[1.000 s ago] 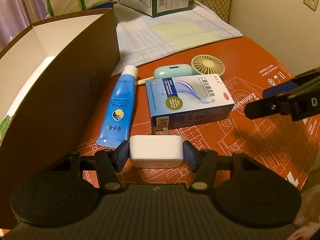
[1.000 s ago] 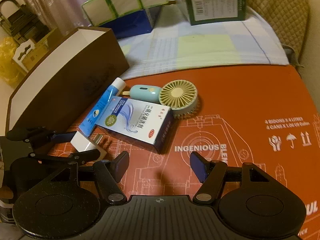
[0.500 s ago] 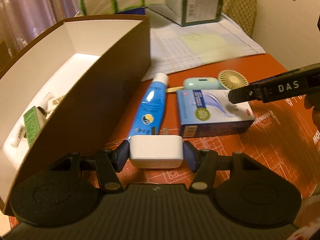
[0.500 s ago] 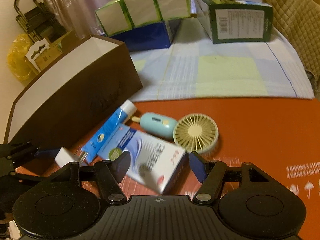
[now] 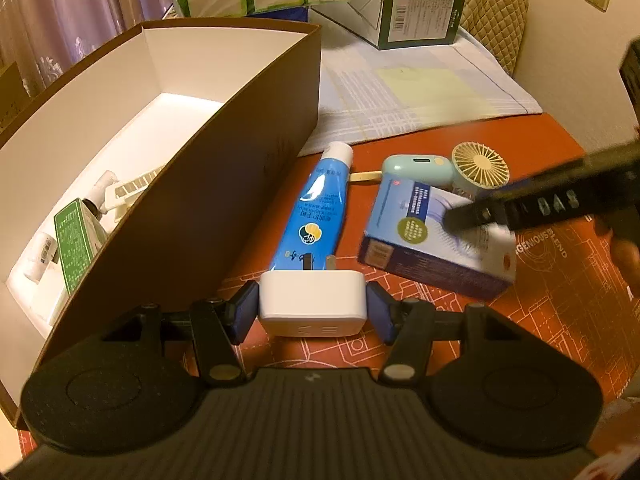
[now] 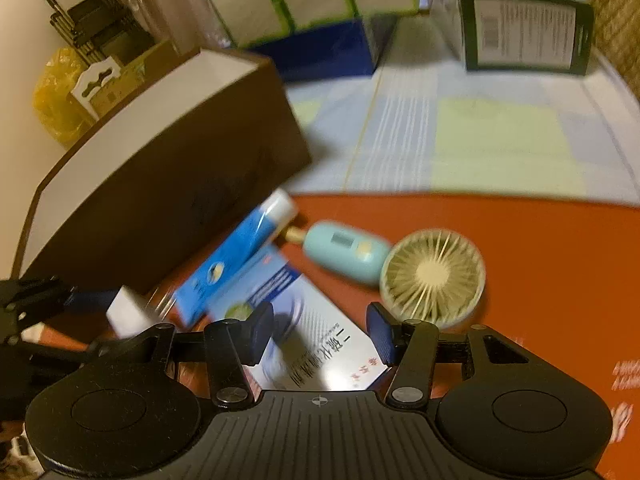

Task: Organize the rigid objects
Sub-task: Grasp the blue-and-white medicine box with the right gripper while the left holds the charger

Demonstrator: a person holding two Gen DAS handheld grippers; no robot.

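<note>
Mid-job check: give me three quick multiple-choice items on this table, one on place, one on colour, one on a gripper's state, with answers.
1. Where does the toothpaste tube lie?
A. inside the brown box
B. on the table beside the brown box
C. on top of the fan

2. What colour is the plug adapter?
A. white
B. green
C. red

3. What is the left gripper doing?
A. hanging open over nothing
B. gripping the fan
C. gripping the plug adapter

Answers: 1 B, the tube rests along the box's outer wall. 2 A, its body is plain white. 3 C, both pads press its sides.
</note>
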